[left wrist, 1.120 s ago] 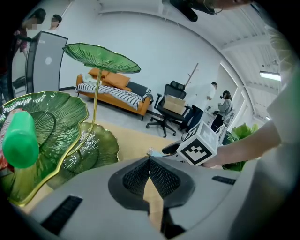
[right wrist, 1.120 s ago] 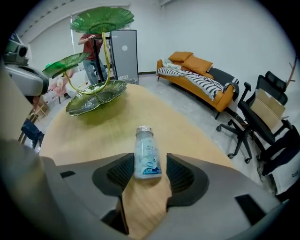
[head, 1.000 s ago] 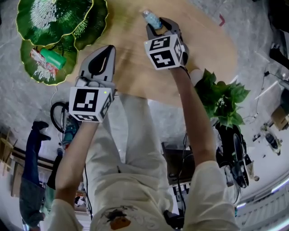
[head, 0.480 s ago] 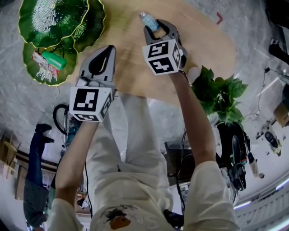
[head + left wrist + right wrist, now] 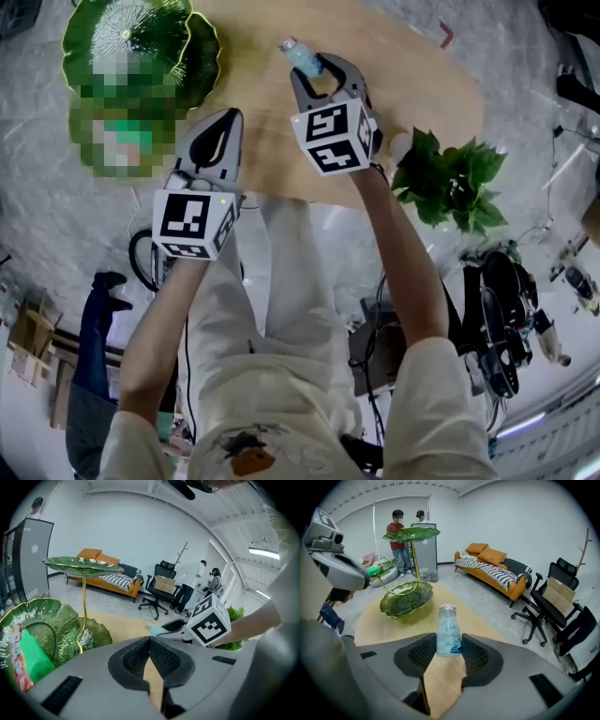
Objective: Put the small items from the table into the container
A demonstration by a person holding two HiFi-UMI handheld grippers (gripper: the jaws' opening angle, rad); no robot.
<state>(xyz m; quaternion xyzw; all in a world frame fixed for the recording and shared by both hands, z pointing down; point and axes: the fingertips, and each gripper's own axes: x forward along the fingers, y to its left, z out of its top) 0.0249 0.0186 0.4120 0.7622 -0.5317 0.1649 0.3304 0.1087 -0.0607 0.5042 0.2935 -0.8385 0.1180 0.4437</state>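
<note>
The bottle (image 5: 302, 56), pinched in the right hand-held gripper (image 5: 319, 71), has been raised off the surface (image 5: 412, 84), presumably for the dish (image 5: 202, 52) at upper left; the left hand-held gripper (image 5: 228, 118) is pressed together, empty.

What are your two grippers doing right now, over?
Right gripper shut on pill bottle, above the table. Left gripper shut, empty. Nothing seen blocking the way to leaf dish.

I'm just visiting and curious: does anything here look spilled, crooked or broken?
Nothing stands out. The small clear bottle of pale-blue pellets is capped and clamped in the right gripper, nothing lies spilled on the tan wooden table, and the green leaf-shaped dishes on their gold stem look intact.
</note>
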